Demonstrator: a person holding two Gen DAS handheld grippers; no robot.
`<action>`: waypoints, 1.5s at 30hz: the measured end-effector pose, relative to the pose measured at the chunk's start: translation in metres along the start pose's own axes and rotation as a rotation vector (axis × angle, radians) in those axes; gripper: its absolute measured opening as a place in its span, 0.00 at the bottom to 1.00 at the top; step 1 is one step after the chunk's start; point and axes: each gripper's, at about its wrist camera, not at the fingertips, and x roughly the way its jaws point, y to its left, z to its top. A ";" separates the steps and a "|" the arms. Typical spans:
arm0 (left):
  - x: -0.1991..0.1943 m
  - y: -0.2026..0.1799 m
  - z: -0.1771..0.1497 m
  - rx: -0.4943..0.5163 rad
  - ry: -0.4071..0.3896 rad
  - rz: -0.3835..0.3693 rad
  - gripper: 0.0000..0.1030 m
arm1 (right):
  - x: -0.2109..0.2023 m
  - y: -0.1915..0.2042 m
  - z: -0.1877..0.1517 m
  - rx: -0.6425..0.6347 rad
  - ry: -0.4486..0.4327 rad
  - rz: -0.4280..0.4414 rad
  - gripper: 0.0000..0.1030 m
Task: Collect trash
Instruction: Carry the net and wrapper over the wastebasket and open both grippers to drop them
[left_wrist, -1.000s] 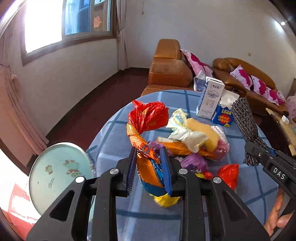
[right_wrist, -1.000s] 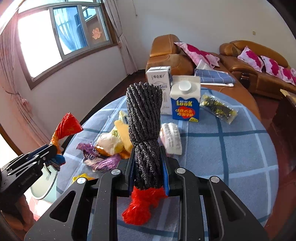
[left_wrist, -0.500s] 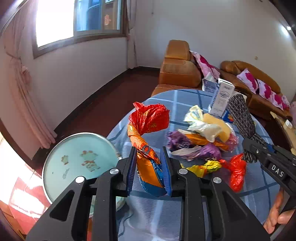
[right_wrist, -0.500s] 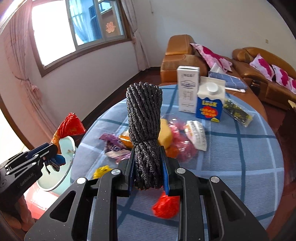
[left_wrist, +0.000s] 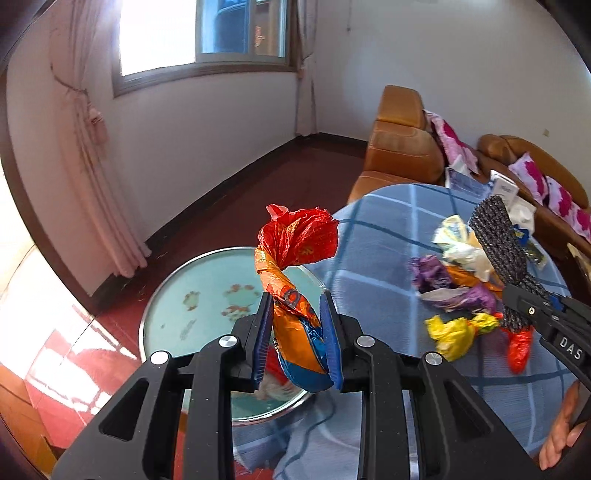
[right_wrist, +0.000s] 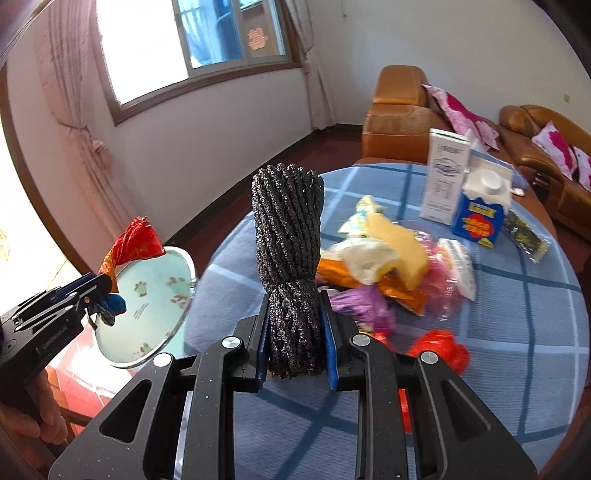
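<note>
My left gripper (left_wrist: 297, 332) is shut on a twisted red, orange and blue snack wrapper (left_wrist: 295, 266), held over a round light-blue basin (left_wrist: 195, 295) beside the table; it also shows in the right wrist view (right_wrist: 92, 291). My right gripper (right_wrist: 295, 332) is shut on a bundle of black cord (right_wrist: 290, 236), upright above the blue checked tablecloth (right_wrist: 517, 295); it also shows in the left wrist view (left_wrist: 532, 310). A heap of wrappers (right_wrist: 376, 266), a yellow scrap (left_wrist: 450, 332) and a red scrap (right_wrist: 439, 347) lie on the table.
A white carton (right_wrist: 445, 177), a blue carton (right_wrist: 480, 210) and a dark packet (right_wrist: 524, 236) stand at the table's far side. Brown sofas (right_wrist: 399, 114) with pink cushions are behind. Dark red floor (left_wrist: 258, 184) lies left of the table, under a window.
My left gripper has swung left with the wrapper, from over the table to above the basin. My right gripper has also shifted left with the cord; the heap now lies to its right.
</note>
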 end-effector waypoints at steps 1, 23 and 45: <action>-0.001 0.005 -0.001 -0.009 0.001 0.004 0.25 | 0.002 0.006 0.000 -0.008 0.004 0.007 0.24; -0.005 0.080 -0.018 -0.112 0.022 0.082 0.25 | 0.034 0.095 0.003 -0.139 0.056 0.114 0.24; 0.026 0.086 -0.026 -0.093 0.102 0.087 0.25 | 0.101 0.141 -0.005 -0.196 0.174 0.150 0.24</action>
